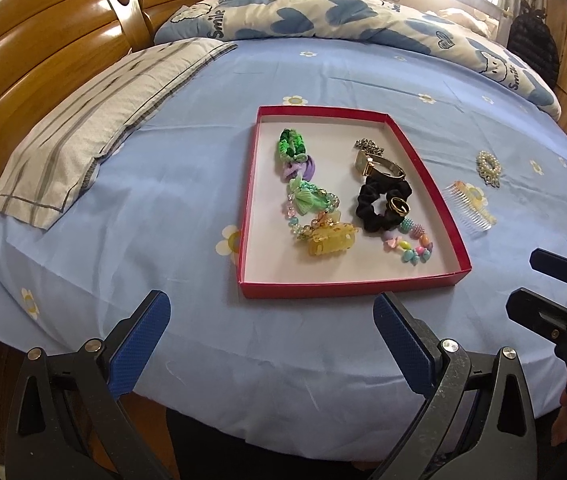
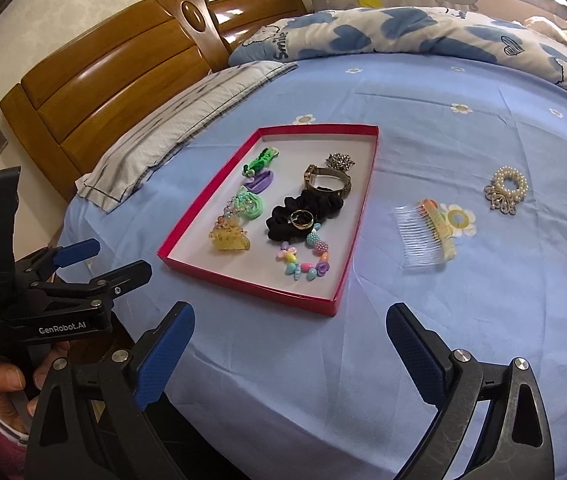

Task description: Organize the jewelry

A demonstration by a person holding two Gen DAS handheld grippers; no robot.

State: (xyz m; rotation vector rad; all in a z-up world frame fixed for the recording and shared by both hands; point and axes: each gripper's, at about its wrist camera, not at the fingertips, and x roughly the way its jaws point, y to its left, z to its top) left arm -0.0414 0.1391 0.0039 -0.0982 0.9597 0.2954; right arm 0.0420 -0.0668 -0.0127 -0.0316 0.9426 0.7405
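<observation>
Your left gripper (image 1: 271, 344) and right gripper (image 2: 289, 354) gaped empty; comb (image 2: 429, 236) and pearl tie (image 2: 507, 190) awaited the red tray (image 2: 243, 280); right reach likely next.

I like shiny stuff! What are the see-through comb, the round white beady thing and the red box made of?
Comb: looks like clear plastic, since the blue sheet shows through its teeth; glossy yellow-green top.
Beaded ring: pearl-like beads, probably plastic or glass, with a smooth sheen and a silvery, metal-looking dangle.
Red box: seems to be cardboard, with thin folded walls, matte red outside and white inside.
</observation>
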